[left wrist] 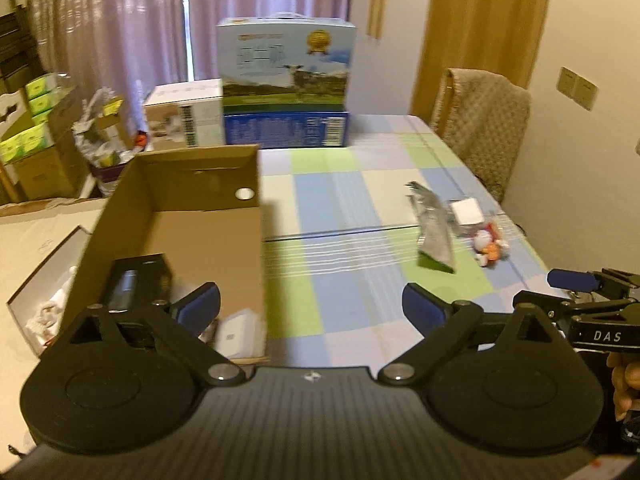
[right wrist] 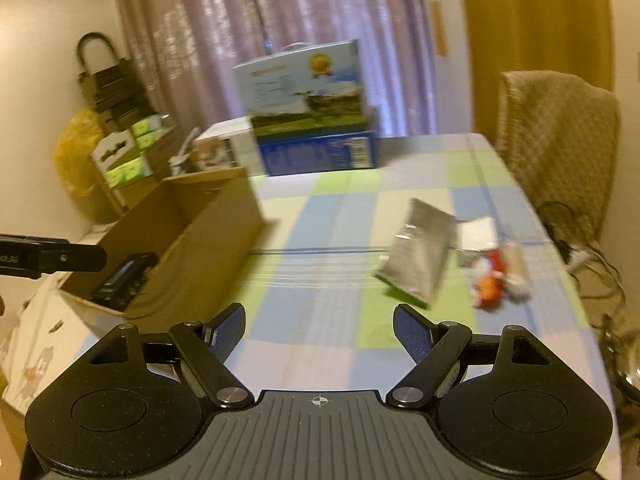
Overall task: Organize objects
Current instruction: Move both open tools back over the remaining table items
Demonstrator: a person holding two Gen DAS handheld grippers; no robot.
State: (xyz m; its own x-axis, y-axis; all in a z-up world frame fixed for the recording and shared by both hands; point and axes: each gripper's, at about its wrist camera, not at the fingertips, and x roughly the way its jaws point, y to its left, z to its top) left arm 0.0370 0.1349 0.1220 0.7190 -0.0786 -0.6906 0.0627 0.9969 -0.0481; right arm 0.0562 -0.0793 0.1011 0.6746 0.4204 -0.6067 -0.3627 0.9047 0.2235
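Checked tablecloth before purple curtains

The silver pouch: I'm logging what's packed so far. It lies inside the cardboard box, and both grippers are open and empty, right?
Not quite. The silver pouch lies on the checked tablecloth, outside the cardboard box, as the right wrist view shows. Left gripper and right gripper are indeed open and empty.

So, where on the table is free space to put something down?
The checked tablecloth is bare between the cardboard box and the silver pouch, back to the blue carton. It is crowded at the right edge: pouch, white packet, small toy.
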